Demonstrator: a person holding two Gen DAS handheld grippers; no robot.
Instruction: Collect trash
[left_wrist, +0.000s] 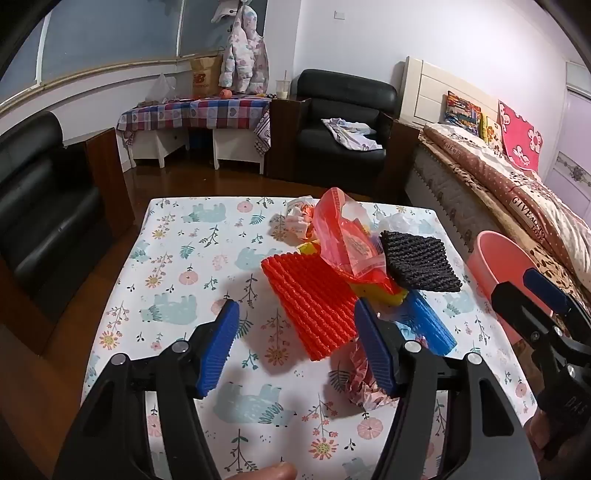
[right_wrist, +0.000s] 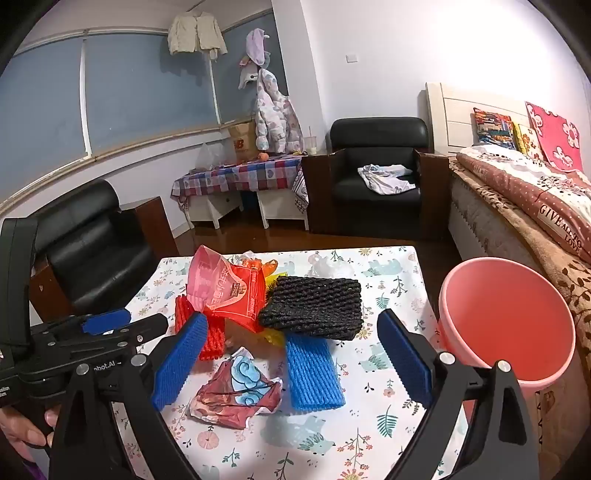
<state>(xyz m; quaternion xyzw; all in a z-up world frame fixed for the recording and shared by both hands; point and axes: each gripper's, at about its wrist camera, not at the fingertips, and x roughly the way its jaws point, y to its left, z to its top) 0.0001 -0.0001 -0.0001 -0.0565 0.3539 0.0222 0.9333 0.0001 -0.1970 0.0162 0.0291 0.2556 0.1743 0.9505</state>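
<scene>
A: Where's the trash?
B: Piled mid-table (left_wrist: 177, 258): red net (left_wrist: 306, 306), long axis running near to far, black net (right_wrist: 314, 306), blue net (right_wrist: 312, 373), red bag (right_wrist: 225, 291), crumpled wrapper (right_wrist: 236, 391).
A: Grippers?
B: Left gripper (left_wrist: 299, 350) and right gripper (right_wrist: 291, 362) tilt down, jaws wide, empty.
A: Room?
B: Pink bucket (right_wrist: 517, 295) off the right edge; near cloth bare.

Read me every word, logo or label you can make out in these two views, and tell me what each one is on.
"GIVE ALL TO LOVE": on the brown bedspread.
"NB" logo: on the brown paper bag; the word beneath is too blurred.
"...bot.AI": on the left claw, partly cut off.
"DAS": on the right claw, uncertain.
Chinese print on the red plastic bag: too blurred to read.
</scene>
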